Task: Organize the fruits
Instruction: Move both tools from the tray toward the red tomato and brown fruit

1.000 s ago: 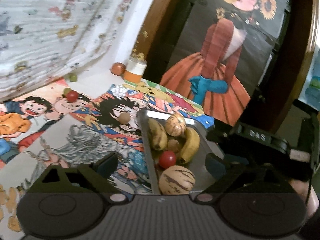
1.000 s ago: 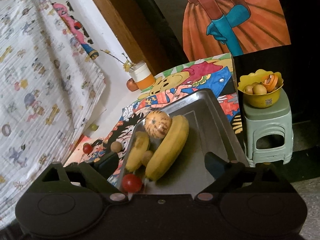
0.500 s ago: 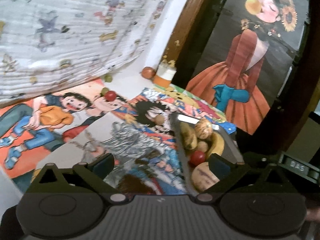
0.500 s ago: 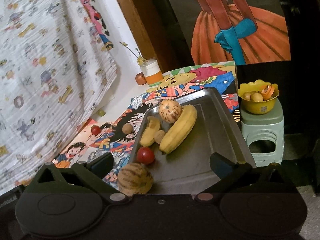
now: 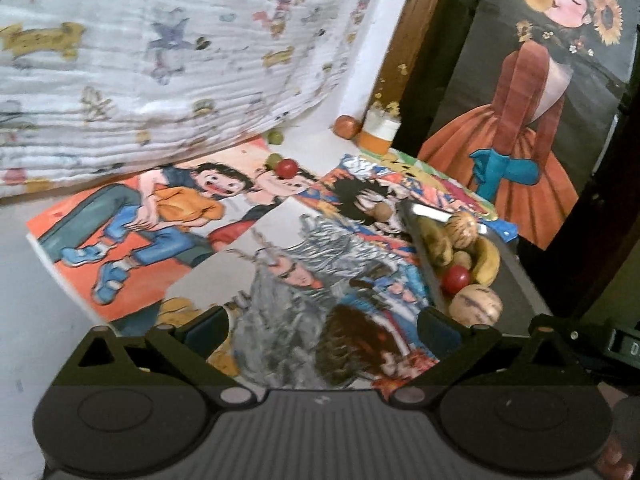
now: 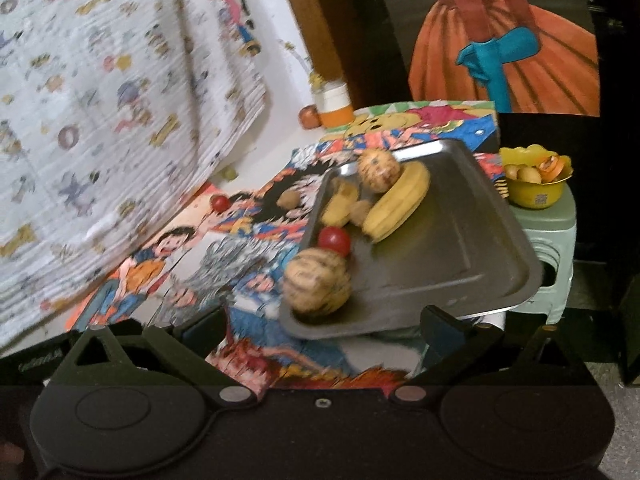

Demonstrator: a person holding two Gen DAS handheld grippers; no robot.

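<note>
**Desk:** What is the setting?

**Photographer:** A white table (image 5: 24,264) spread with cartoon posters (image 5: 132,216), a printed cloth (image 5: 160,40) hanging behind it. At the far back stand a small jar (image 5: 378,130) and a reddish fruit (image 5: 346,126).

**Desk:** From the left, what remains loose?

**Photographer:** A green fruit (image 5: 275,136) near the cloth's hem, another green fruit (image 5: 273,159) touching a red cherry tomato (image 5: 287,167) on the posters, then a small brown fruit (image 5: 382,212) just beside the tray's far corner.

**Desk:** And on the tray?

**Photographer:** The metal tray (image 6: 472,240) holds two bananas (image 6: 396,200), two striped melon-like fruits (image 6: 316,282), a red tomato (image 6: 334,240) and a small brown fruit between the bananas. All crowd its left half; the right half is bare.

**Desk:** The grippers?

**Photographer:** The left gripper (image 5: 322,328) is spread wide over the posters, nothing between its fingers. The right gripper (image 6: 322,328), equally wide and empty, faces the tray's near edge.

**Desk:** Further right?

**Photographer:** A yellow bowl (image 6: 534,196) of small fruits on a green stool (image 6: 552,248).

**Desk:** Progress?

**Photographer:** Roughly midway, I judge: most fruit gathered, several strays left on the table.
</note>
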